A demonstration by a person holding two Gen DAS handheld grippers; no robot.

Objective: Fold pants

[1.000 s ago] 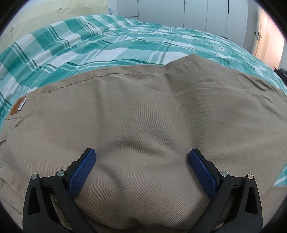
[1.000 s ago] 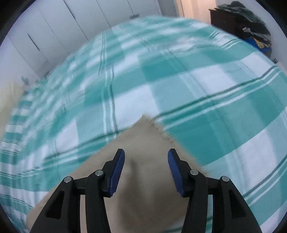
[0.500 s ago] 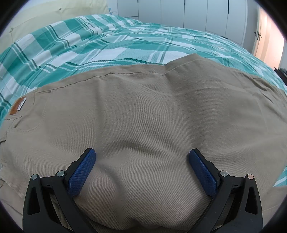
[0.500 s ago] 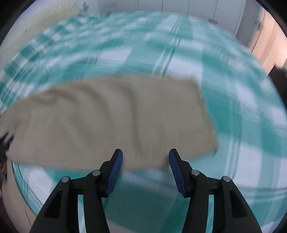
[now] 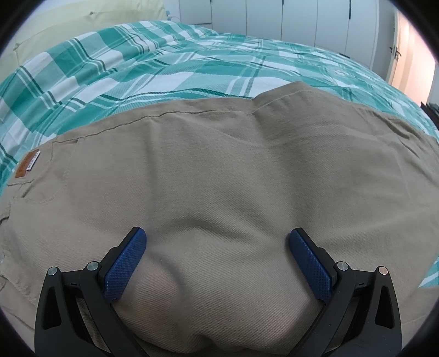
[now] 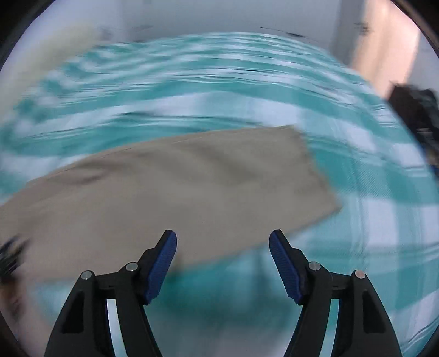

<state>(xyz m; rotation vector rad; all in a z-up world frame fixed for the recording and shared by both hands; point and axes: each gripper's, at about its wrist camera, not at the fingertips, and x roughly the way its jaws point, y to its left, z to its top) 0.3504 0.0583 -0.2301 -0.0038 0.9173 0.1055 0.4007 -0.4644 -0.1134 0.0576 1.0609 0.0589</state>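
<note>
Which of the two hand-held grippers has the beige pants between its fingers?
The left hand-held gripper: the pants bulge between its spread fingers. The right hand-held gripper, opening, has nothing between its fingers.

Green-checked bedspread, white wardrobe doors

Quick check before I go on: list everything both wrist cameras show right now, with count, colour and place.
pants: one, tan, flat on the bed, hem end to the right
label: one, brown, on the pants' left edge
bedspread: one, teal-and-white plaid, under the pants
wardrobe: white doors, behind the bed
dark pile: blurred, right edge of the right view
left tongs: black, blue pads, open, over the pants
right tongs: same, opening, nothing between them
</note>
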